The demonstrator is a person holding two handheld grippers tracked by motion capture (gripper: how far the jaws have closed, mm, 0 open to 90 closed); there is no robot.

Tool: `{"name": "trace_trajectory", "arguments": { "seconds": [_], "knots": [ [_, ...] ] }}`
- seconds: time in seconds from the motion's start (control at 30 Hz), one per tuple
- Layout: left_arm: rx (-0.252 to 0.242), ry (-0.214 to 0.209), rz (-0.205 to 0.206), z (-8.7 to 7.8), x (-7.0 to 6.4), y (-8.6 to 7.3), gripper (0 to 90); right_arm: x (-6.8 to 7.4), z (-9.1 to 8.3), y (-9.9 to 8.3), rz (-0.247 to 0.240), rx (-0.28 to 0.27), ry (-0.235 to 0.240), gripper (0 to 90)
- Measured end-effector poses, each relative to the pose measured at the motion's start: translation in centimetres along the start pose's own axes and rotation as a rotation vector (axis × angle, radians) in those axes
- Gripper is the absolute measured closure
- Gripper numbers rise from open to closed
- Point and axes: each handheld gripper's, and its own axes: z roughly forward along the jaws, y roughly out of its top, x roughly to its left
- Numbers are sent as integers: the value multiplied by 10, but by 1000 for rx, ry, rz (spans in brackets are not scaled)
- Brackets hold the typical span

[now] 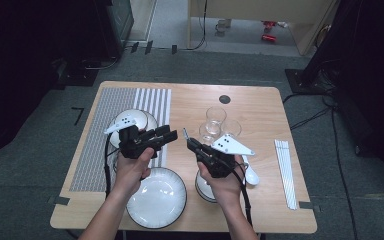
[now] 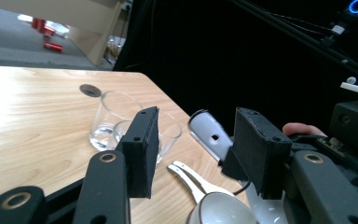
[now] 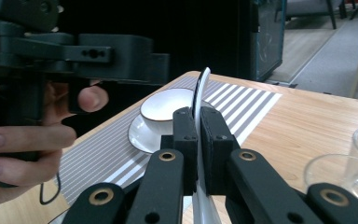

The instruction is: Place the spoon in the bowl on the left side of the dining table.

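Observation:
My right gripper [image 1: 187, 142] is shut on a white ceramic spoon [image 3: 200, 93], which stands edge-on between the jaws in the right gripper view. The spoon's handle end with a small hole [image 2: 209, 133] appears beyond my left gripper's jaws. My left gripper [image 1: 162, 135] is open with nothing between its jaws. It points right, toward the right gripper, a short gap away above the table's middle. Its black body [image 3: 88, 56] and the hand holding it loom at the left of the right gripper view.
A striped placemat [image 1: 100, 140] carries a white bowl on a saucer [image 1: 130, 120]. A large white plate [image 1: 156, 197] sits at the front. Clear glasses [image 1: 215, 116] stand mid-table. More bowls [image 1: 202, 187], a spoon [image 1: 251, 172] and white sticks [image 1: 286, 170] lie to the right.

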Motion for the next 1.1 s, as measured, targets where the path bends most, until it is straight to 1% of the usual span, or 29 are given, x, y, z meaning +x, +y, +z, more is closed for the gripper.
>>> {"name": "trace_trajectory", "arguments": {
  "seconds": [0.1, 0.27, 0.37, 0.43, 0.5, 0.57, 0.67, 0.73, 0.83, 1.1],
  "knots": [
    [6, -3, -3, 2, -1, 1, 515, 4, 3, -1, -3, 5, 11, 866],
    [22, -9, -21, 8, 1, 1, 517, 9, 7, -2, -17, 9, 23, 866],
    [27, -27, -35, 10, 2, 1, 523, 11, 8, -2, -19, 8, 26, 866],
    [28, -24, -42, 11, 2, 1, 543, 11, 8, -2, -22, 4, 26, 866],
    [34, -39, -55, 12, 2, 0, 550, 12, 8, -1, -20, 0, 26, 866],
    [44, -54, -57, 14, 1, 0, 558, 12, 8, -1, -22, -1, 24, 866],
    [46, -44, -61, 14, 1, 0, 571, 12, 8, -1, -25, -4, 23, 866],
    [45, -51, -75, 14, 1, 1, 580, 11, 8, -1, -20, -4, 25, 866],
    [43, -55, -85, 15, 2, 1, 584, 11, 8, -1, -21, -7, 26, 866],
    [36, -33, -67, 14, -2, 1, 609, 10, 7, -1, -16, -13, 33, 866]
  ]
}}
